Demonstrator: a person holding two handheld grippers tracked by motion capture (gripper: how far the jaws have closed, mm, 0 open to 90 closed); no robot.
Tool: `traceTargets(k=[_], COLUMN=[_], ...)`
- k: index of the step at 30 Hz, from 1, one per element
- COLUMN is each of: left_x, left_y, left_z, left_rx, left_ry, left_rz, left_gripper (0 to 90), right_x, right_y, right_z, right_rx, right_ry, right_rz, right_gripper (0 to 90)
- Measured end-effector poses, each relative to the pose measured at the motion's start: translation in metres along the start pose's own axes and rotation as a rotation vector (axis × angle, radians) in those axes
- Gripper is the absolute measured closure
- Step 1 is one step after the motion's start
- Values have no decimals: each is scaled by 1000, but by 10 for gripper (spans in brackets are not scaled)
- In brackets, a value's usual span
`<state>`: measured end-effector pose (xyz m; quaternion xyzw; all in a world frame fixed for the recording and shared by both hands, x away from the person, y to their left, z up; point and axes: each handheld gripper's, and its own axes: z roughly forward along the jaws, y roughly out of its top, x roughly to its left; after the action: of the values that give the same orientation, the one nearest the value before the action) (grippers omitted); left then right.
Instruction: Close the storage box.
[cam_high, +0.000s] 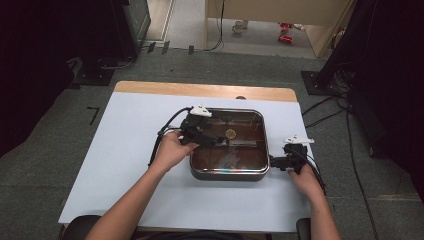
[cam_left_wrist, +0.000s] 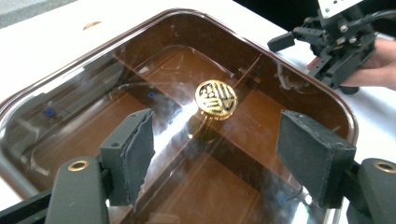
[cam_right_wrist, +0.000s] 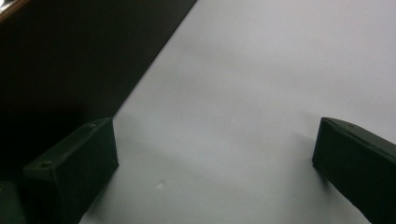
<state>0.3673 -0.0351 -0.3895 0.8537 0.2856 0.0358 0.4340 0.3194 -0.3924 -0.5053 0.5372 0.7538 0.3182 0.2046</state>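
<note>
White rectangular table sheet (cam_high: 125, 165) underneath all, with wooden edge at twelve o'clock. Dead centre: square brown-tinted glass-lidded pan with metal rim (cam_high: 229, 174), divider visible inside, lid seated, not yet lifted. Small round gold patterned knob (cam_left_wrist: 215, 98) mid-lid, untouched. Left gripper (cam_left_wrist: 215, 158) poised over the lid from nine o'clock, jaws spread wide, knob just ahead of the gap between them, nothing grasped. Right gripper (cam_high: 291, 156) at three o'clock beside the pan's short black side handle (cam_high: 275, 162), jaws parted, bare sheet between them in right gripper view. Judged early going: approach made, grip on knob and lift remaining.
</note>
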Motion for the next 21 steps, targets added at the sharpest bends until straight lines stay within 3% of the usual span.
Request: traceTargets(k=[3, 21], left_x=[3, 22], left_y=[-7, -52], left_z=[-11, -52], left_rx=[-20, -63], left_ry=[32, 109], left_rz=[10, 10], left_gripper=[269, 249], right_x=[0, 0], right_y=[0, 0], right_z=[0, 0], right_rx=[0, -1], right_ry=[0, 0], right_rz=[0, -1], right_gripper=[0, 0])
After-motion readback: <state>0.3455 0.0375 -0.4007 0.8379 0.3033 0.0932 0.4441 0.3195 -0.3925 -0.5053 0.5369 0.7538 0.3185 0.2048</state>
